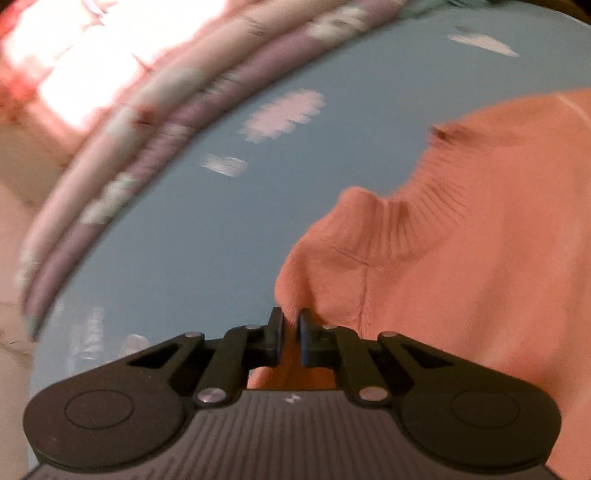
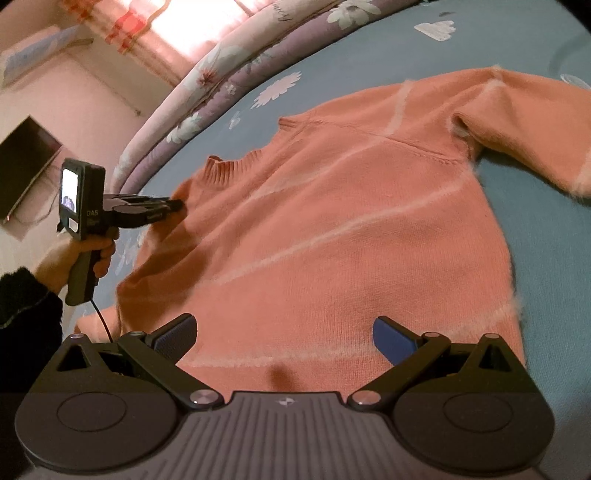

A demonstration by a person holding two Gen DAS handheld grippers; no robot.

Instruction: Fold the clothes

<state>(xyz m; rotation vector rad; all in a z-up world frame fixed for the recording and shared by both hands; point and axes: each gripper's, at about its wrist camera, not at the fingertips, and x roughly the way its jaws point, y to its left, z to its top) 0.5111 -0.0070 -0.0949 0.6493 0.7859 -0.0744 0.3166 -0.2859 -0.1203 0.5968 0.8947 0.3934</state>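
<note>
The sweater (image 2: 332, 229) is spread on the bed (image 2: 535, 258) — its shoulder is pinched by the left gripper (image 1: 291, 325); the right gripper (image 2: 284, 336) is held wide open, empty.

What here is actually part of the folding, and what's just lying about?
In the job:
- sweater
- left gripper, pinching the sweater's shoulder
- right gripper, open over the hem
- bed sheet under it

Just there:
- floral quilt
- wall TV
- curtains

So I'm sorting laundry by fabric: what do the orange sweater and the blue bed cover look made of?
Orange sweater: soft knit, probably wool or acrylic; ribbed collar, fuzzy pale stripes. Blue bed cover: smooth, matte woven cloth, perhaps cotton; printed white flowers.
</note>
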